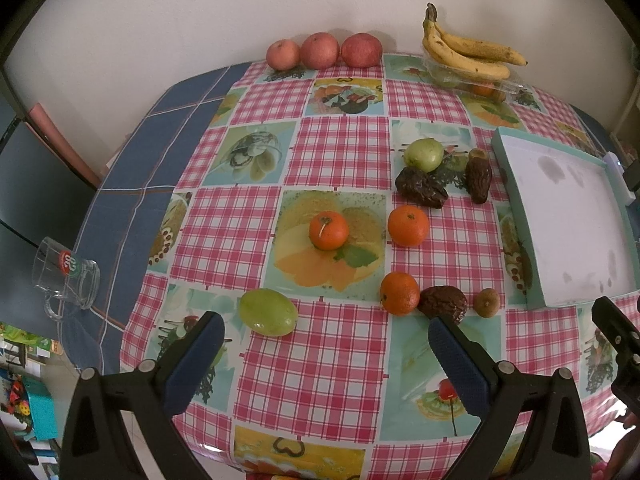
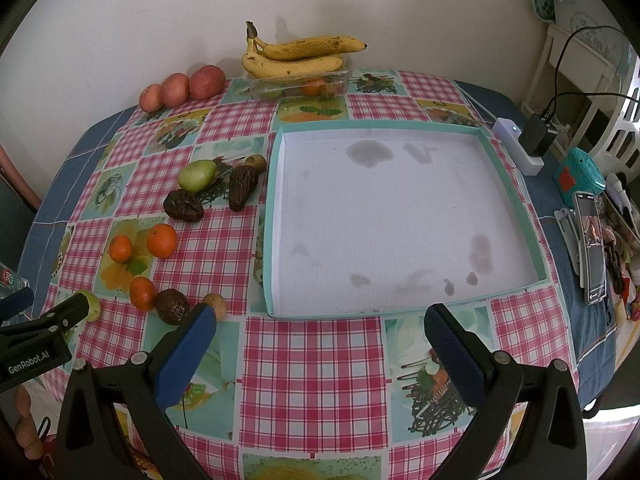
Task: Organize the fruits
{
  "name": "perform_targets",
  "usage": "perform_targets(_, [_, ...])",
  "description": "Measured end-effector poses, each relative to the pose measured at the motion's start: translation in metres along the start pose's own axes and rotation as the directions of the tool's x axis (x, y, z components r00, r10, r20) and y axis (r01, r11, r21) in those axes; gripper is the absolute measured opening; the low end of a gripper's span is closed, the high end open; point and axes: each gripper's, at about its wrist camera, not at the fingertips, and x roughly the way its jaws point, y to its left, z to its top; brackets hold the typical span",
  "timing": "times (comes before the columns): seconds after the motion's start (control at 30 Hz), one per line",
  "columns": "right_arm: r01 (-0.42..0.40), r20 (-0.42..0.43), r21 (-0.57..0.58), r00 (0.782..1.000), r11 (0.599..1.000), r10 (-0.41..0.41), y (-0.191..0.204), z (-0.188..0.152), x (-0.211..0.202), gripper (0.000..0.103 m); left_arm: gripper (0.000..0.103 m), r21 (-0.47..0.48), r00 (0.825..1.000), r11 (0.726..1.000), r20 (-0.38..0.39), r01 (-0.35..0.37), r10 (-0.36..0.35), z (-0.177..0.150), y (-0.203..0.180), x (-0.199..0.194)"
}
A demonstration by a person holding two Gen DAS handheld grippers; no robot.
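While both pairs of fingers gape wide and hold nothing, the left gripper [image 1: 326, 344] hovers near a green fruit [image 1: 268, 312] by its left finger. Counted: three oranges [image 1: 329, 230], three dates [image 1: 421, 187], three apples [image 1: 320, 50]. White tray [image 2: 276, 216] lies right; bare bench [image 2: 312, 364] fronts the right gripper [image 2: 320, 338].

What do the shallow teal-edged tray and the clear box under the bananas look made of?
Shallow teal-edged tray: probably cardboard, matte white inside, with dark grease-like stains and folded walls. Clear box under the bananas: likely thin glossy plastic, since fruit shows through it.
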Motion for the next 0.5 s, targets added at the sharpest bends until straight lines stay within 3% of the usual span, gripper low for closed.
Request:
perform_targets(0.23, [0.004,-0.018,-0.003,1.000,1.000,-0.004,0.003,-0.001,0.003,0.103,0.103,-0.019,1.000,1.000,-0.019,0.016,-0.016,0.006,0.001,0.009])
perform_targets(0.37, [-0.034,-0.050,-0.040,0.998,0.999,0.032,0.014,0.001,0.013,0.103,0.103,-0.082,1.000,0.997,0.027,-0.006,0.009,0.015,0.015,0.009])
perform_targets(0.5, [-0.091,-0.027,-0.079,0.996,0.993,0.089,0.029,0.010,0.013,0.103,0.103,-0.162,0.998,0.987,0.068,-0.007,0.018,0.020,0.035,0.013])
